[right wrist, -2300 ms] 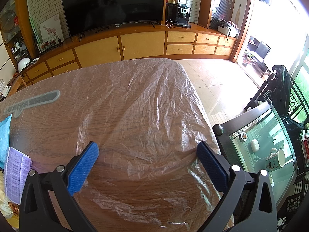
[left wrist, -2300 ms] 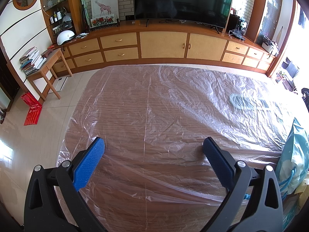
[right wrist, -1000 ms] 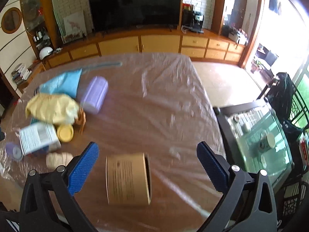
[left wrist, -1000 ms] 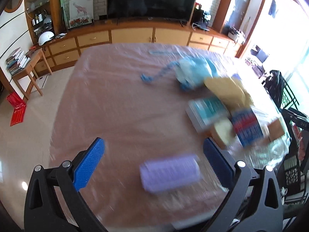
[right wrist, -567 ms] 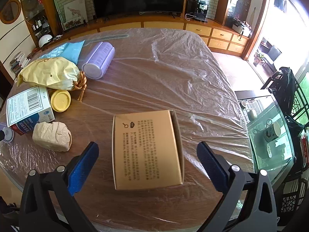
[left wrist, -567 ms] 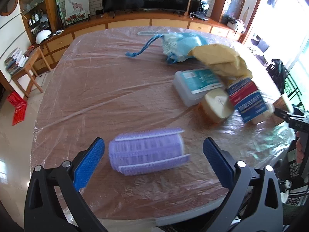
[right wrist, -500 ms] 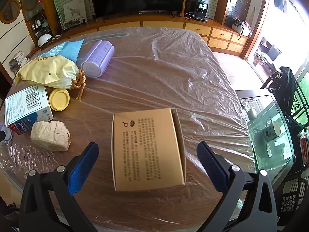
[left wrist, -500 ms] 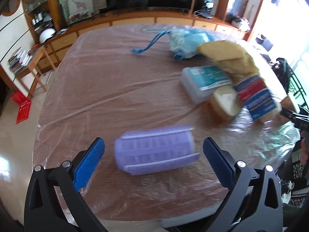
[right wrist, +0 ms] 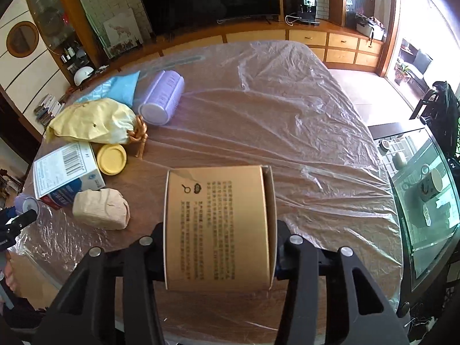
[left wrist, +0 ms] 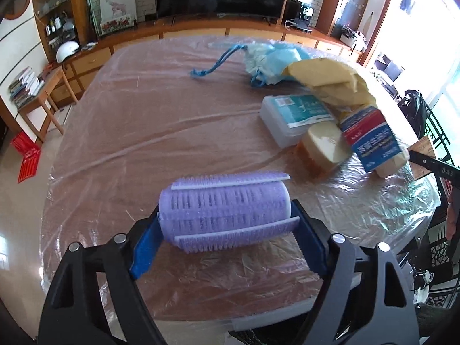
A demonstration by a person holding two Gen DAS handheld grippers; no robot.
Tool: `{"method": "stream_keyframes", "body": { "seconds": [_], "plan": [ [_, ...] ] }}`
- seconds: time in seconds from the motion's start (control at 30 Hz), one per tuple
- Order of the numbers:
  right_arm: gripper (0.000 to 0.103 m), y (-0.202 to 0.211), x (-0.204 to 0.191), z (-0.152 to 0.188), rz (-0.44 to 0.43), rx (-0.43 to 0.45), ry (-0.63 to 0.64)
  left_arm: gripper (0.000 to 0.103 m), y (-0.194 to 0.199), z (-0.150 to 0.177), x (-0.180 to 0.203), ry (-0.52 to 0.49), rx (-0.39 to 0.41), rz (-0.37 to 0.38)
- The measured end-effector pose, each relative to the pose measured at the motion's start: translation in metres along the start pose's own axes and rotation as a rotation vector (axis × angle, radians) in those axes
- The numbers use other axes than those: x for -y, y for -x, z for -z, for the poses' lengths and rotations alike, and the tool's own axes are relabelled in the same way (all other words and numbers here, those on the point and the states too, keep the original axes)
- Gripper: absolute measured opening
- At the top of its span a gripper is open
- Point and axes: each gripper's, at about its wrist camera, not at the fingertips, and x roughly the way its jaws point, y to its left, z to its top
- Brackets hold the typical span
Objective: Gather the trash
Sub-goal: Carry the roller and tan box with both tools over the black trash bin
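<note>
My left gripper point(left wrist: 227, 238) is shut on a purple bristled roller point(left wrist: 225, 211), pads at its two ends, near the table's front edge. My right gripper point(right wrist: 220, 254) is shut on a tan cardboard box point(right wrist: 218, 227) with black print, jaws pressed on its two sides. A second purple roller point(right wrist: 162, 100) lies further back on the table. A yellow cloth bag point(right wrist: 93, 122), a yellow lid point(right wrist: 111, 159), a blue and white carton point(right wrist: 66, 172) and a beige paper wad point(right wrist: 100, 208) lie at the left in the right wrist view.
The table point(left wrist: 161, 120) is covered with wrinkled clear plastic. A light blue drawstring bag point(left wrist: 270, 60) and a clear plastic case point(left wrist: 296, 115) lie at the back right in the left wrist view. A glass side table point(right wrist: 425, 189) stands to the right. Wooden cabinets with a TV point(right wrist: 210, 0) line the far wall.
Both grippers have closed: the left onto the purple roller, the right onto the tan box. Half a second ago both stood wide open around these objects.
</note>
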Motion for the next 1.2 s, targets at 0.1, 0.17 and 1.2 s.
{"method": "stream_keyframes", "body": {
  "seconds": [0.1, 0.17, 1.2],
  "plan": [
    [0.047, 0.009, -0.002, -0.001, -0.024, 0.011, 0.002, 0.083, 0.011, 0.002, 0.004, -0.002, 0.015, 0.02],
    [0.047, 0.021, -0.006, 0.0, -0.058, 0.024, 0.005, 0.083, 0.022, 0.003, 0.008, -0.015, 0.025, 0.052],
    [0.047, -0.037, -0.12, 0.155, -0.296, -0.375, 0.223, 0.083, -0.018, 0.137, 0.099, -0.414, -0.22, 0.216]
  ]
}}
